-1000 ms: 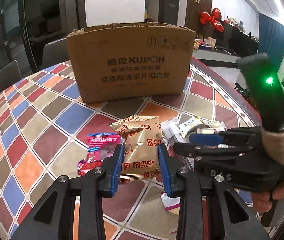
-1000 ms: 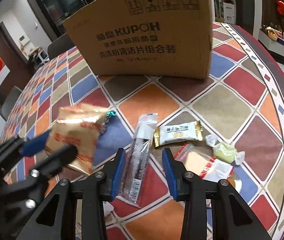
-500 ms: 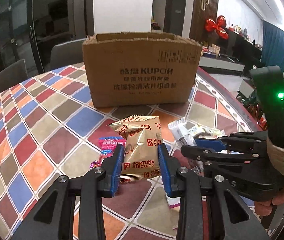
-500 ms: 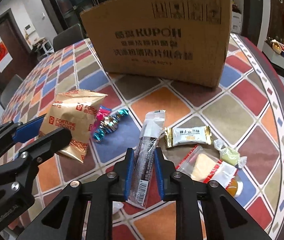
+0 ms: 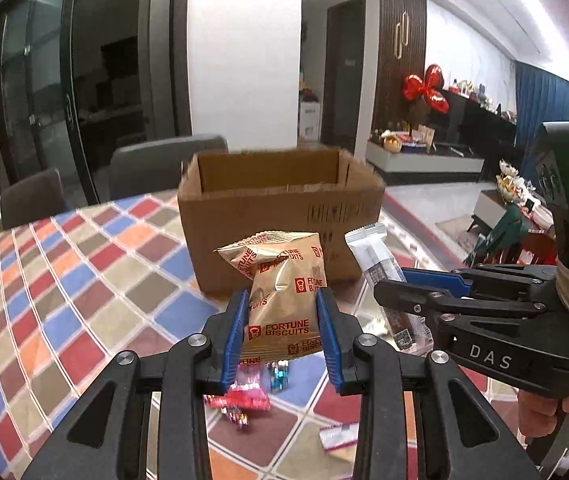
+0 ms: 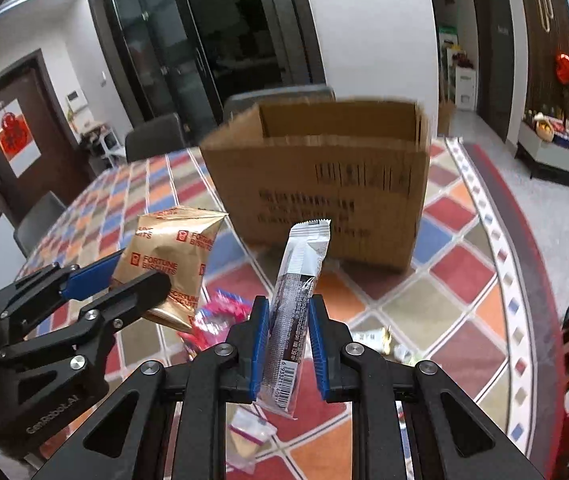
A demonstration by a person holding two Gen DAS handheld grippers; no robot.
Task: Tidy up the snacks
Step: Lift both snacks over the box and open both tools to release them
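My left gripper [image 5: 282, 328] is shut on a gold Fortune Biscuits packet [image 5: 280, 284] and holds it up above the table, in front of the open cardboard box [image 5: 280, 220]. My right gripper [image 6: 288, 332] is shut on a long silver and dark snack bar [image 6: 298, 292], also lifted, facing the same box [image 6: 324, 188]. The gold packet [image 6: 168, 260] and left gripper show at the left of the right wrist view. The bar [image 5: 380, 264] and right gripper show at the right of the left wrist view.
Loose snacks lie on the chequered table [image 5: 64, 280] below: a pink packet [image 5: 240, 396], blue-wrapped candy [image 5: 278, 372], a small sachet [image 5: 338, 438] and a clear packet [image 6: 246, 436]. Grey chairs [image 5: 164, 164] stand behind the table. The table's round edge [image 6: 532, 264] curves at the right.
Both grippers have risen from the table, each carrying its snack. The right gripper closed on the bar and lifted it. The box's open top has come into view.
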